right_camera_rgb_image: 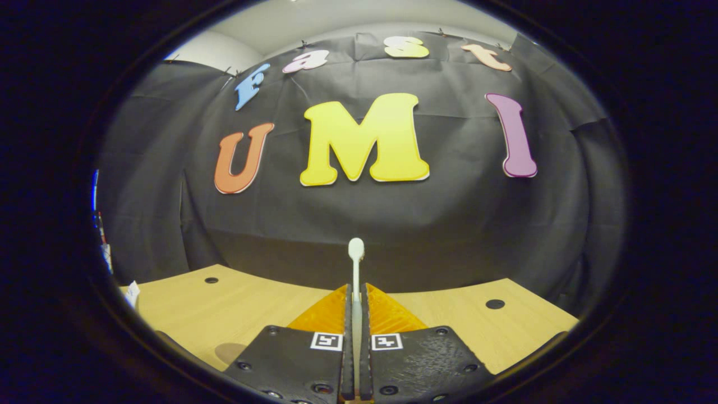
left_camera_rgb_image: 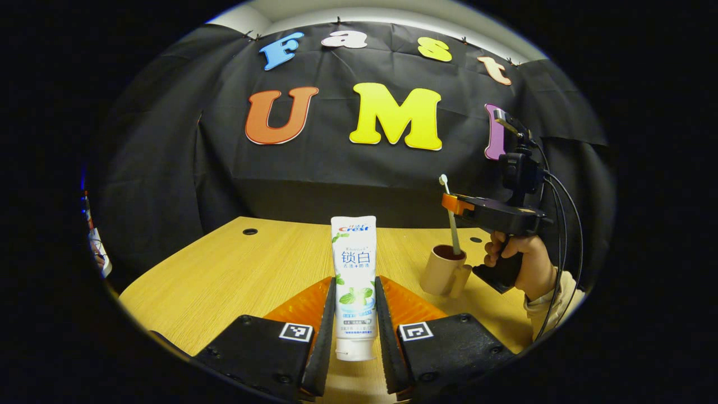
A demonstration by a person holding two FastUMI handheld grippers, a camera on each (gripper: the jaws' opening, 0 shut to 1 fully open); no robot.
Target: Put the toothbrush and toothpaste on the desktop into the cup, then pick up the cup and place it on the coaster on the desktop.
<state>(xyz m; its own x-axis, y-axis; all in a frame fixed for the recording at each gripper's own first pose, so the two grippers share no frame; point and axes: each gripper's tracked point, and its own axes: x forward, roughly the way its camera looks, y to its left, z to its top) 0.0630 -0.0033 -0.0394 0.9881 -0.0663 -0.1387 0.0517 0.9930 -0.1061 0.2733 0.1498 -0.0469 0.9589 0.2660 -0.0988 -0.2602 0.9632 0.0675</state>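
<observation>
Seemingly toothbrush [left_camera_rgb_image: 452, 216] tip inside cup [left_camera_rgb_image: 443, 272] rim

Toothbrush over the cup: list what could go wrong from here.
1. The toothbrush hangs with its lower end in the cup, clamped in the right hand-held gripper; a sideways pull might tip the cup.
2. The toothpaste in the left hand-held gripper looks wide; squeezing it in beside the brush could jam.

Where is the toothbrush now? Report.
The toothbrush stands upright, clamped in the right gripper, its lower end dipping into the cup at the desktop's right side.
</observation>
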